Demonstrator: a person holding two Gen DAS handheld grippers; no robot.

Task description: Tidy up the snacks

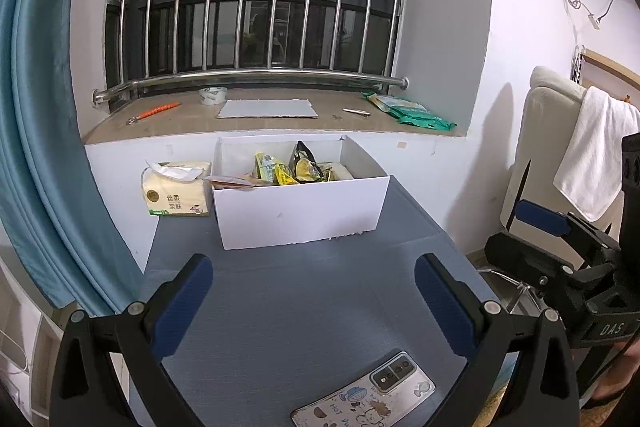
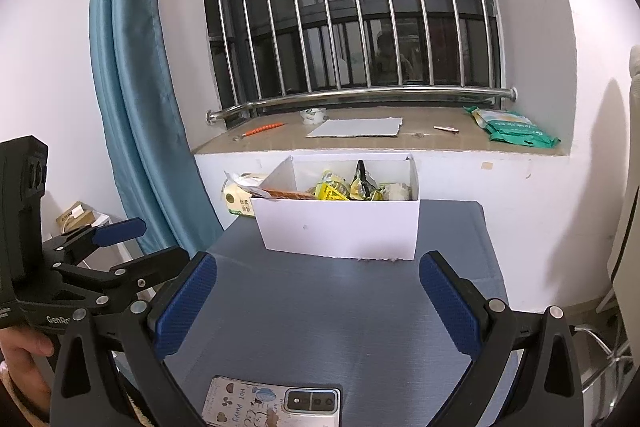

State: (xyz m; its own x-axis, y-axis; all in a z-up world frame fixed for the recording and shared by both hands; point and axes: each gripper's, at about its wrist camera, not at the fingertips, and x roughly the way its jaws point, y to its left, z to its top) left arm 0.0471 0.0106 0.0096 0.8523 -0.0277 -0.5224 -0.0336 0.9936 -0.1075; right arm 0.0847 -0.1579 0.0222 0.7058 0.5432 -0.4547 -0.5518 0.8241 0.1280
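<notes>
A white cardboard box (image 1: 300, 211) stands at the far end of the grey table (image 1: 304, 291) and holds several snack packets (image 1: 292, 169), yellow, black and orange. It also shows in the right wrist view (image 2: 340, 227), with the snacks (image 2: 344, 187) inside. My left gripper (image 1: 314, 291) is open and empty, well short of the box. My right gripper (image 2: 318, 291) is open and empty, also short of the box. The right gripper shows in the left wrist view (image 1: 560, 235), and the left gripper in the right wrist view (image 2: 100, 247).
A phone in a cartoon case (image 1: 364, 399) lies at the table's near edge, also in the right wrist view (image 2: 272, 405). A tissue pack (image 1: 176, 193) sits left of the box. The windowsill (image 1: 272, 123) holds tape, a grey sheet and a green packet (image 1: 408, 111). A chair with a towel (image 1: 592, 151) stands to the right.
</notes>
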